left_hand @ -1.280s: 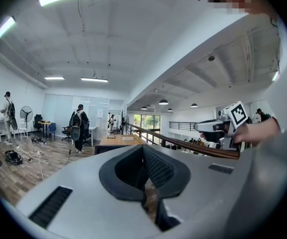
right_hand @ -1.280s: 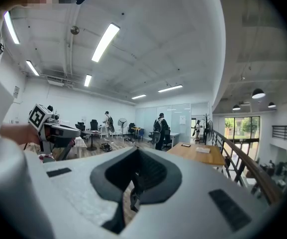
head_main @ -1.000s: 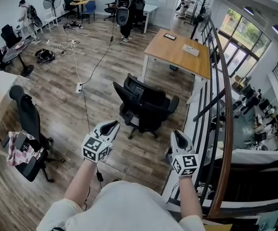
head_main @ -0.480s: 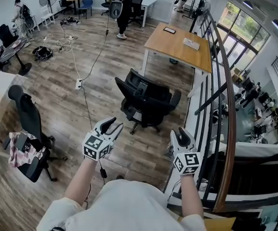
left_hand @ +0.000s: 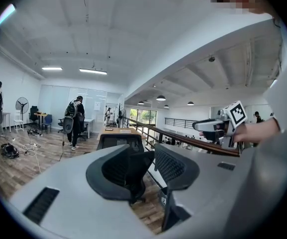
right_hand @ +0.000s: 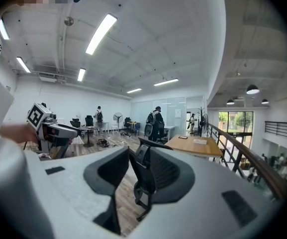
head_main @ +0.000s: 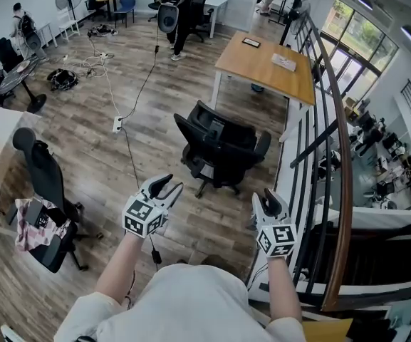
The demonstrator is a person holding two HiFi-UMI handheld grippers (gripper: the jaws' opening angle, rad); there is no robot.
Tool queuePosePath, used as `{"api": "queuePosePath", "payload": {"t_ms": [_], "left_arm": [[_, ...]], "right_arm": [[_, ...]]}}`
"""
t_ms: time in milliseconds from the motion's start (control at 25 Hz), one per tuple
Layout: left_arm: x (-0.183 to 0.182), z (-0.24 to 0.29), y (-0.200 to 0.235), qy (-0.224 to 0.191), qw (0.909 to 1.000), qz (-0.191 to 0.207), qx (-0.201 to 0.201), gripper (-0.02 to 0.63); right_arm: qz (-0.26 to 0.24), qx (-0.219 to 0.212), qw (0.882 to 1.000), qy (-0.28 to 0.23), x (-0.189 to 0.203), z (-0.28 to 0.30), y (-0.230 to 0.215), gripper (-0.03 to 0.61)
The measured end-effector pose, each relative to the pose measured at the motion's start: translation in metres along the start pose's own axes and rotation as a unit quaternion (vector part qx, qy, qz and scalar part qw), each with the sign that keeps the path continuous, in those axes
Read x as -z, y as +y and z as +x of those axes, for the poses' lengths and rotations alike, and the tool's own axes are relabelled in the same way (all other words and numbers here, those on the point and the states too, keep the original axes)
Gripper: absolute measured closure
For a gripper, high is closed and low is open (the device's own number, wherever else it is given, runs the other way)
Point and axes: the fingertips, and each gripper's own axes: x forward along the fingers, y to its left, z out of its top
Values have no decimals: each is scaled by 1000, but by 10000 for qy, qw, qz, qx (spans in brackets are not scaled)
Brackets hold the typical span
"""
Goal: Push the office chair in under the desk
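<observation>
Markers: black-and-white square patterns on the cube of the left gripper [head_main: 169, 184] and of the right gripper [head_main: 271, 194]; patterns only, nothing to read as words.
Desk papers: a dark flat item [head_main: 251, 43] and a pale one [head_main: 282, 63] lying on the top, any print too small to read.
Office chair [head_main: 223, 152]: black, standing out on the wood floor [head_main: 98, 155], short of the near end of the desk [head_main: 262, 73] and not under it; railing [head_main: 335, 148] just to its right.
Left claw: wide apart in the left gripper view [left_hand: 149, 156], nothing gripped, only the distant office chair [left_hand: 135, 169] showing through the gap.
Right claw: also spread in the right gripper view [right_hand: 128, 164], pads bare, office chair [right_hand: 142, 169] framed between them but far off.
Arms: both forearms stretched forward and low, bare below pale short sleeves, left gripper out to the left of the chair line, right gripper close to the railing, both pointing towards the chair and well apart from it.
Cross-view: right gripper [left_hand: 218, 126] visible off to the side from the left one, left gripper [right_hand: 51, 129] likewise from the right.
Second chair [head_main: 45, 191]: far left, with a cloth [head_main: 30, 223] draped over it.
Cable [head_main: 130, 159]: running along the floor past a power strip [head_main: 117, 125].
Background: person [head_main: 179, 9] standing beyond the desk.
</observation>
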Motion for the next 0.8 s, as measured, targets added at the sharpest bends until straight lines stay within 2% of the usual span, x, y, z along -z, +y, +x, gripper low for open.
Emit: {"api": "queuePosePath", "payload": {"t_ms": [400,800], "left_arm": [[10,21,26,71,9999,-109,-113,463],[5,80,66,210,9993,-201,-247,463]], "right_arm": [[-9,-165,9998,81,6,42,-9,460],[-69,-461,9986,263,8,119,-41,460]]}}
